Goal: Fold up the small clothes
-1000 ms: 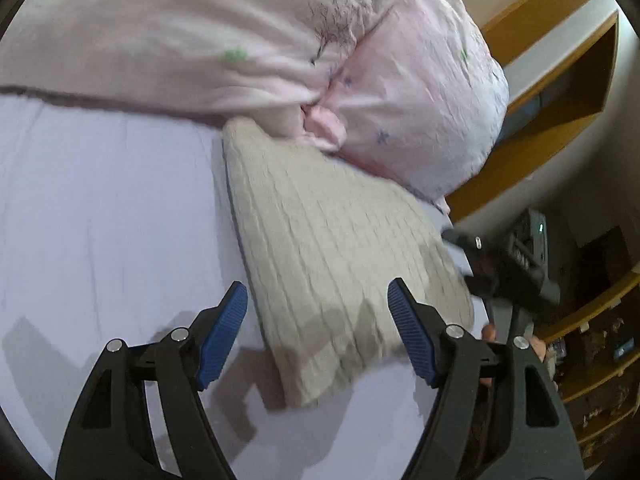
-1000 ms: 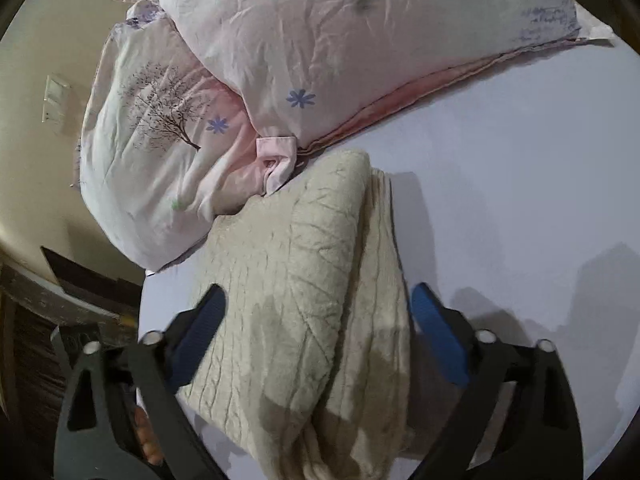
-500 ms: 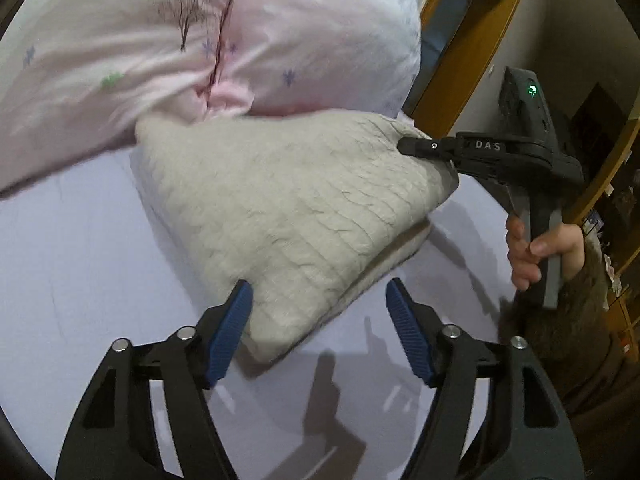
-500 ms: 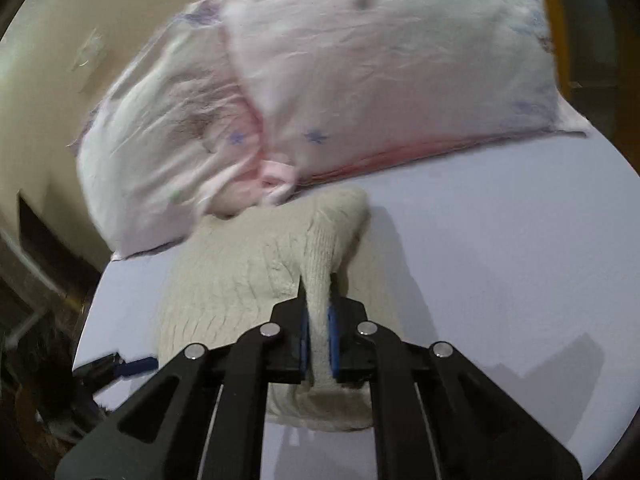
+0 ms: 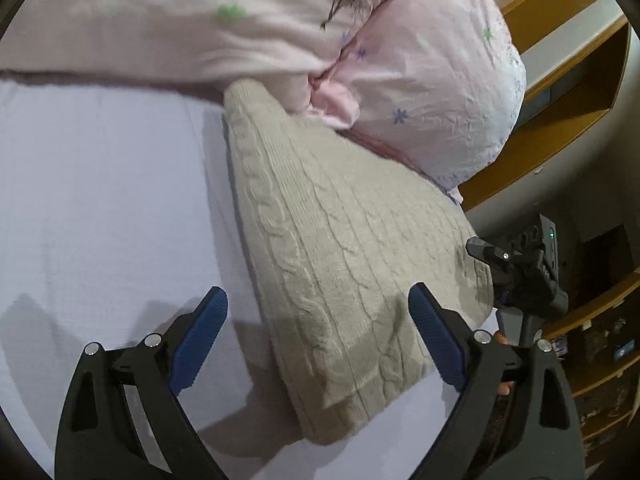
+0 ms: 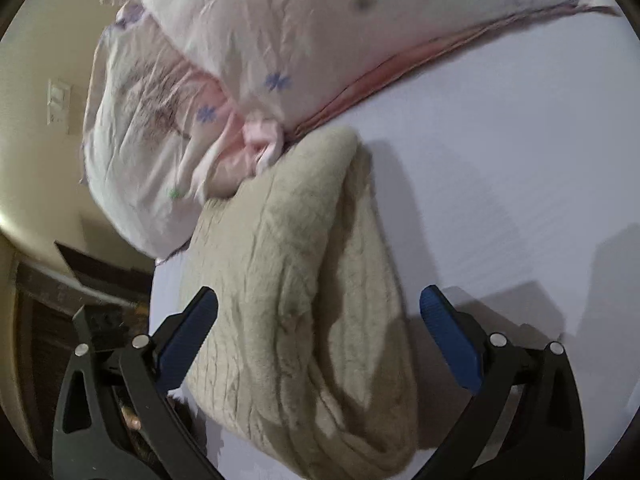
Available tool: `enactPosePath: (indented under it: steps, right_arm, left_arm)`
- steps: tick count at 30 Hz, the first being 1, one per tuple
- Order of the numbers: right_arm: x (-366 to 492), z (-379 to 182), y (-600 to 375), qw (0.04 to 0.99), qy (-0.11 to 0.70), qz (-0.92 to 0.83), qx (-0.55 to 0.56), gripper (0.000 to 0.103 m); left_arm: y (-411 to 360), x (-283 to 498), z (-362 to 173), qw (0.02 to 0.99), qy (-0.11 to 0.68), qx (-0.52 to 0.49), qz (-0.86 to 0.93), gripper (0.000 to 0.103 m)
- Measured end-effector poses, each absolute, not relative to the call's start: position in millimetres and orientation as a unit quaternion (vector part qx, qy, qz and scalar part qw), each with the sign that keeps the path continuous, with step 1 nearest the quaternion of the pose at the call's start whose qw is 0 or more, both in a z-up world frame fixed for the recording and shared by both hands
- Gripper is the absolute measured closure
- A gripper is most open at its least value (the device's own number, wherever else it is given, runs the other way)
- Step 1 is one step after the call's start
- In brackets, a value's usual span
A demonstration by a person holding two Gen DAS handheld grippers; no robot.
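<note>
Folded cream knit sweater [image 5: 340, 264] lies on white sheet [image 5: 100, 200], far end touching pink duvet [image 5: 248, 28]. Left gripper [image 5: 318, 336] and right gripper [image 6: 318, 334] hover over it, jaws apart, empty. Looks soft, thick, floppy; best pinched at layered edge.

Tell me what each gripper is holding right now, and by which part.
Nothing is held. The left gripper and right gripper both stand open over the folded knit sweater.
</note>
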State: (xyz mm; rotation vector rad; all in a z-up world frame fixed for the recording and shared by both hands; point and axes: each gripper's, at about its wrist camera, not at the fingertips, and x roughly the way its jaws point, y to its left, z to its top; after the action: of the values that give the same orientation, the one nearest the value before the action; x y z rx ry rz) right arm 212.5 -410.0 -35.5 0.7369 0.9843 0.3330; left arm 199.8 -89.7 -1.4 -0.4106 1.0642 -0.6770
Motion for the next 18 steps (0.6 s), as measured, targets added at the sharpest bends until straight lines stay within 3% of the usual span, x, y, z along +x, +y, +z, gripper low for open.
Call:
enactPosePath:
  steps: [2,4,5,6,8,10,11,14,18]
  right_arm:
    - [207,-40,-408,0.803,0.459,0.162,0.345,0.01]
    - [204,-44,-406,0.801,0.454,0.172,0.35,0.031]
    - [199,-51,-405,0.788,0.453,0.189,0.372,0.052]
    - [197,-54,-404,0.787,0.447,0.192,0.38,0.059]
    - [189,-47,-395,0.804,0.428,0.191,0.367,0.065]
    - [181,-34,-384,0.815,0.409,0.203,0.356,0.067]
    - [177,-25,-375,0.821,0.399,0.216,0.347,0.068]
    - [176,-10,-339,0.828,0.4,0.252,0.301,0.068]
    - [182,-6,-296,0.853,0.44,0.207,0.191,0.048]
  left_arm:
    - [-97,204,-9,0.781,0.504,-0.193,-0.315,0.009]
    - [-106,211,-7,0.783,0.497,-0.197,-0.318,0.007]
    - [-112,213,-9,0.777,0.5,-0.203,-0.325,0.007]
    - [-116,215,-10,0.774,0.495,-0.211,-0.334,0.007]
    - [-121,214,-9,0.782,0.491,-0.192,-0.331,0.025]
    - [-108,211,-4,0.783,0.484,-0.187,-0.343,0.053]
    - [-98,209,-1,0.78,0.481,-0.195,-0.35,0.055]
    - [-59,192,19,0.801,0.44,-0.182,-0.363,0.056]
    - [-23,175,25,0.859,0.409,-0.085,-0.297,0.05]
